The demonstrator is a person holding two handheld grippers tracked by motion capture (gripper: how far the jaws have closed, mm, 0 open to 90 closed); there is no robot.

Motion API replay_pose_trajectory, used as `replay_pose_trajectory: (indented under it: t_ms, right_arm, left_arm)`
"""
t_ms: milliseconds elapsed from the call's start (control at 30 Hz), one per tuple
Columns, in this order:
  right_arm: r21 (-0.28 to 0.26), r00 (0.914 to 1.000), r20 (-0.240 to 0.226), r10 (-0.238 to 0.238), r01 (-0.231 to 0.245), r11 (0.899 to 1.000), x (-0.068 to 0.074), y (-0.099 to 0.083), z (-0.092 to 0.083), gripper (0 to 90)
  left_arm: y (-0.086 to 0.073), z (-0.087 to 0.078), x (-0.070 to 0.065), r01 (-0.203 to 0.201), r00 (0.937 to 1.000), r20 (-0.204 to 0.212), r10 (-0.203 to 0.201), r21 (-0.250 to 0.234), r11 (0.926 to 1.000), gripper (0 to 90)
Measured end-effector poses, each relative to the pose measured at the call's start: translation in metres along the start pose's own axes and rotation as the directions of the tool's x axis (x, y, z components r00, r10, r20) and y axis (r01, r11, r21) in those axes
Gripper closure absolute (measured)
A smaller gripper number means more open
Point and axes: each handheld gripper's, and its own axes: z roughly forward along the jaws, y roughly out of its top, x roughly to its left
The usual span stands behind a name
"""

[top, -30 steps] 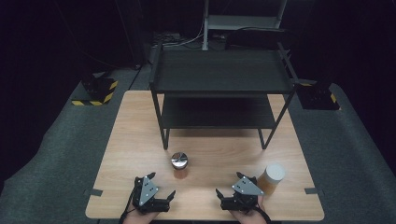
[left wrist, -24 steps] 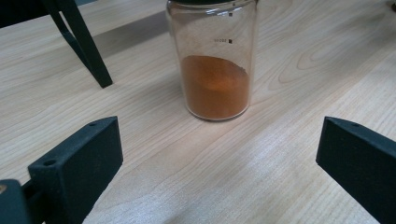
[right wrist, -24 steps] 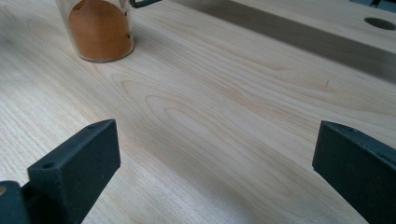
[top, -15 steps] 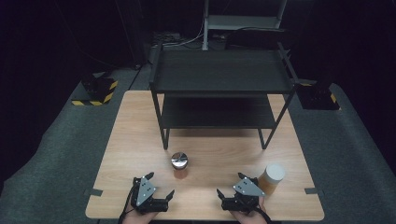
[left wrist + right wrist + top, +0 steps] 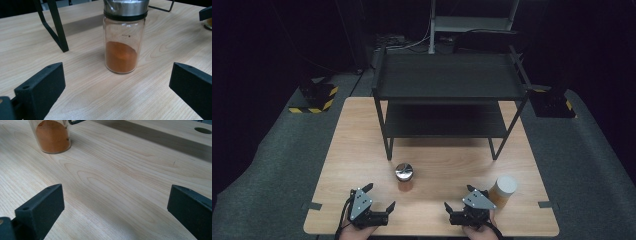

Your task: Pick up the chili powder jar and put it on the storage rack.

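A glass spice jar point(image 5: 403, 176) with a metal lid and orange powder stands on the wooden table point(image 5: 362, 140) in front of the shelf. In the left gripper view the spice jar point(image 5: 123, 47) is straight ahead, a short way beyond the jaws. My left gripper point(image 5: 380, 196) point(image 5: 117, 76) is open and empty near the front edge. My right gripper point(image 5: 458, 197) point(image 5: 116, 197) is also open and empty over bare wood, with the spice jar point(image 5: 52, 137) far off at its upper left. A white-lidded jar point(image 5: 504, 191) stands just right of the right gripper.
A black two-tier metal shelf point(image 5: 447, 95) stands on the back half of the table, one leg point(image 5: 57, 27) close behind the spice jar. Bare wood lies between the two grippers. Grey carpet point(image 5: 277, 175) surrounds the table.
My left gripper has edged slightly to the left. The right gripper and both jars have stayed put.
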Motion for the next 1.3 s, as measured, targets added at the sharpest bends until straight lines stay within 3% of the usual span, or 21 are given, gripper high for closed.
replay_pose_trajectory:
  t_ms: [167,367,833,1300]
  right_arm:
    - [-0.002,0.9999,0.000,0.014,-0.014,1.000,-0.002,0.000,0.000,0.2]
    - [0.001,1.0000,0.002,0.005,-0.005,1.000,0.000,0.000,0.000,0.1]
    - [0.001,1.0000,0.005,-0.009,0.009,1.000,0.001,0.000,0.000,0.2]
    - [-0.001,0.9999,-0.001,-0.017,0.017,1.000,0.001,0.000,0.000,0.5]
  left_arm:
    - [0.004,-0.002,0.000,0.012,0.9998,0.017,-0.011,-0.029,0.9995,0.4]
    - [0.015,-0.001,-0.003,-0.007,0.9996,0.026,0.008,-0.051,0.9987,0.4]
    - [0.034,0.009,-0.006,-0.043,0.9988,0.020,0.045,-0.061,0.9972,0.4]
    - [0.043,0.024,-0.009,-0.031,0.9990,0.031,0.033,-0.058,0.9979,0.4]
